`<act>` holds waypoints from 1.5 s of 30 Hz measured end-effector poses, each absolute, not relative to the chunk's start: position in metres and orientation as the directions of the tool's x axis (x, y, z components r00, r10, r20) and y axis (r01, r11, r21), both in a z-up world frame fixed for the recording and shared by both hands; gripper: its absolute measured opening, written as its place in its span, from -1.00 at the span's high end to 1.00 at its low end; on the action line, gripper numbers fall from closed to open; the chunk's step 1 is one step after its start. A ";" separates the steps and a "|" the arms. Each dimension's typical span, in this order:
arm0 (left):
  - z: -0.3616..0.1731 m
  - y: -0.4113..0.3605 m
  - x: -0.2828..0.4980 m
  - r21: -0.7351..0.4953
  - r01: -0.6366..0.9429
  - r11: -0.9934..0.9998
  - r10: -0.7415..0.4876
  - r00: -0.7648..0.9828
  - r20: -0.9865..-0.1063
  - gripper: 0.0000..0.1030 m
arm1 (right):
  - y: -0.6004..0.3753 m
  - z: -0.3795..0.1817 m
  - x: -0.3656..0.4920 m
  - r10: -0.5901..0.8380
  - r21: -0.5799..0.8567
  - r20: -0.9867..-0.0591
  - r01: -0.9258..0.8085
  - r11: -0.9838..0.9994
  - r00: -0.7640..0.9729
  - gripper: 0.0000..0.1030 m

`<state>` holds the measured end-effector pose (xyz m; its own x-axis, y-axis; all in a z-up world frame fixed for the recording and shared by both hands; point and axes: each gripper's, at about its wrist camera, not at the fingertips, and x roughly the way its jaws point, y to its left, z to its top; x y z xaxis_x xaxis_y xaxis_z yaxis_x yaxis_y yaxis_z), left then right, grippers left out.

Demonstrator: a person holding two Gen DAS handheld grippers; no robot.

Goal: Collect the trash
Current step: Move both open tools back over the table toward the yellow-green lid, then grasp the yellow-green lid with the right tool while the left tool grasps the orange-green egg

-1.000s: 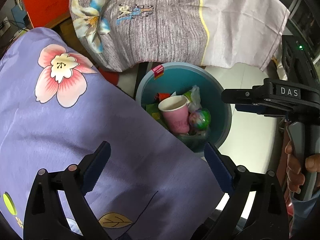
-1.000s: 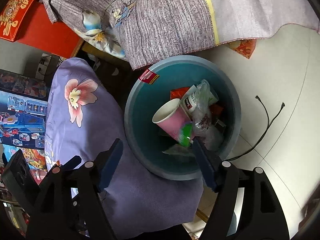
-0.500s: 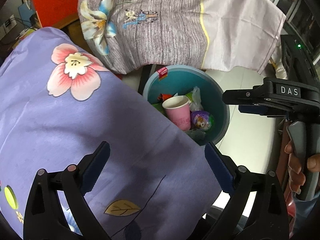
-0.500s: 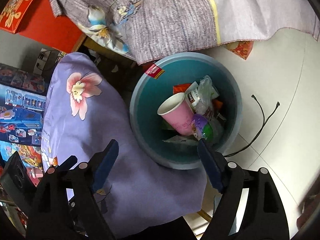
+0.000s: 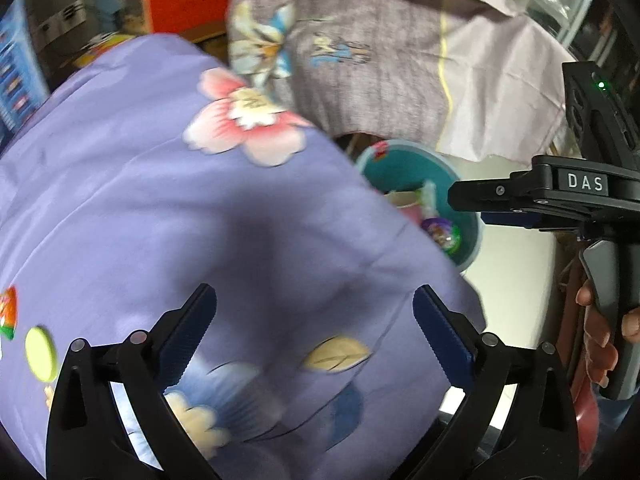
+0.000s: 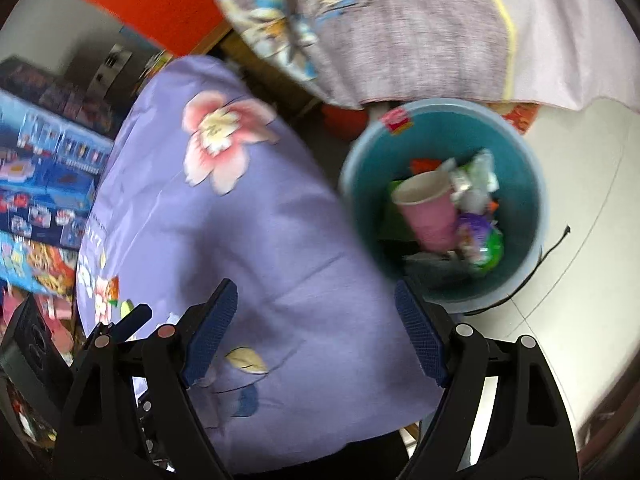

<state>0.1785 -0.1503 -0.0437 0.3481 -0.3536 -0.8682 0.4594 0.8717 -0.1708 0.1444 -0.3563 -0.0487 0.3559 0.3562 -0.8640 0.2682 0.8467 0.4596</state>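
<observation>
Left gripper (image 5: pixel 314 332): jaws wide apart, empty, over purple flowered cloth (image 5: pixel 160 208).
Right gripper (image 6: pixel 316 332): jaws wide apart, empty, above the same cloth.
Bin (image 6: pixel 532 184): teal, right of centre, beyond the right fingertip.
Trash: pink cup (image 6: pixel 430 210), wrappers (image 6: pixel 476 178), green packet (image 6: pixel 490 250) inside bin.
Bin, left view: centre right, half hidden by cloth.

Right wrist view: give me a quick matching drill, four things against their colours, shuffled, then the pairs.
Things:
1. paper cup
2. bin
3. flowered cloth
4. cable on the floor

Colours:
A. teal inside
B. black
C. pink
D. lilac

Pairs: 1-C, 2-A, 3-D, 4-B
</observation>
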 end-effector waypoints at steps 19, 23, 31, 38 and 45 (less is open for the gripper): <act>-0.069 0.113 0.155 -0.195 0.112 0.974 -0.225 0.450 -0.864 -0.92 | -0.099 -0.040 0.192 0.390 0.384 -0.904 -0.065 0.921 0.176 -0.50; -0.080 0.161 0.149 -0.207 0.032 0.978 -0.199 0.445 -0.873 -0.92 | -0.048 -0.047 0.199 0.381 0.365 -0.916 -0.134 0.921 0.124 -0.50; -0.089 0.214 0.144 -0.227 -0.052 0.973 -0.179 0.457 -0.872 -0.92 | 0.024 -0.061 0.211 0.375 0.347 -0.923 -0.235 0.908 0.086 -0.50; -0.093 0.231 0.144 -0.214 -0.081 0.973 -0.155 0.452 -0.878 -0.92 | 0.058 -0.074 0.219 0.319 0.282 -0.943 -0.280 0.918 0.096 -0.43; -0.098 0.237 0.146 -0.213 -0.092 0.973 -0.152 0.445 -0.883 -0.92 | 0.069 -0.074 0.222 0.284 0.232 -0.949 -0.311 0.922 0.135 -0.30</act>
<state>0.1463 0.2369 -0.0982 0.4445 -0.1516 -0.8828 -0.0921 0.9726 -0.2134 0.2217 0.0695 -0.0737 0.1345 0.2839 -0.9494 -0.3110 0.9218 0.2316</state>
